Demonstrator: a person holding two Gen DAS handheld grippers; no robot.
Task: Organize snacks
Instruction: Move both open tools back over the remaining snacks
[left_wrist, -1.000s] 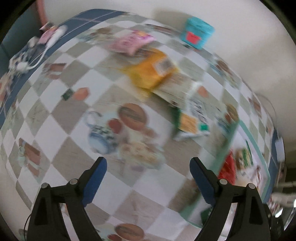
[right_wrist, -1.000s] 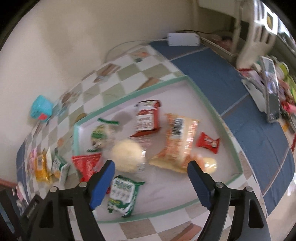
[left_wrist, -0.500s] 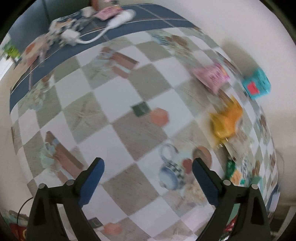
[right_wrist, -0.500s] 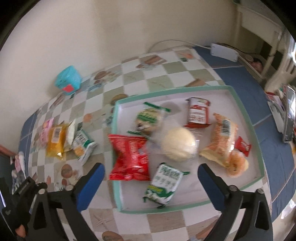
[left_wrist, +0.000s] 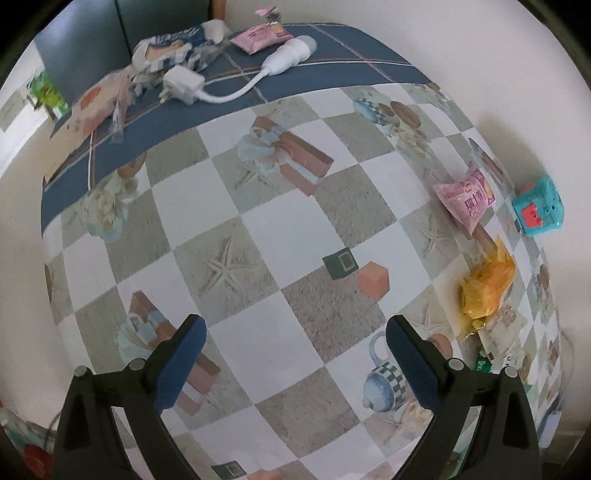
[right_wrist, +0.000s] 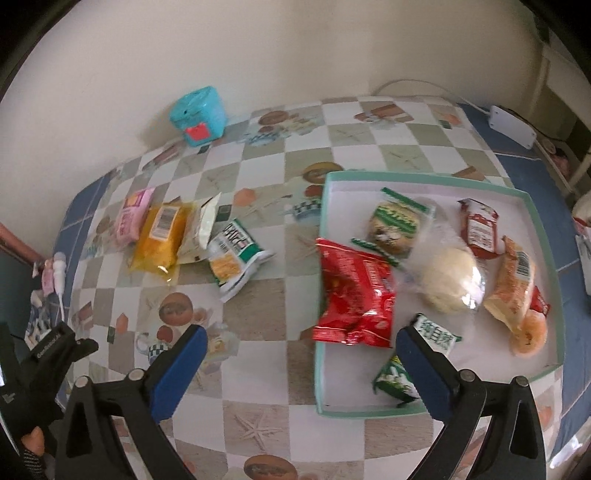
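- Several snacks already lie inside the shallow tray (right_wrist: 532, 206), which seems to serve as the collecting place: a red packet (right_wrist: 354, 295) overhanging its left rim, a green-labelled cookie pack (right_wrist: 397, 225), a pale round bun (right_wrist: 448, 280), a small red sachet (right_wrist: 478, 229) and an orange packet (right_wrist: 511, 284).
- Four packets remain out on the checked tablecloth (right_wrist: 258, 306), well left of the tray: a pink one (right_wrist: 131, 218), a yellow one (right_wrist: 162, 234), a cream one (right_wrist: 203, 229) and a green-and-white one (right_wrist: 236, 260), overlapping in a loose row, likely awaiting transfer.
- Right gripper (right_wrist: 299, 363) hangs above the cloth and the tray's near corner, jaws spread wide, nothing between them.
- Left gripper (left_wrist: 295, 356) hovers over bare cloth, jaws equally apart and empty; the pink and yellow packets sit off to its right.
- A teal toy box (right_wrist: 199, 114) stands by the wall, apart from the snacks.
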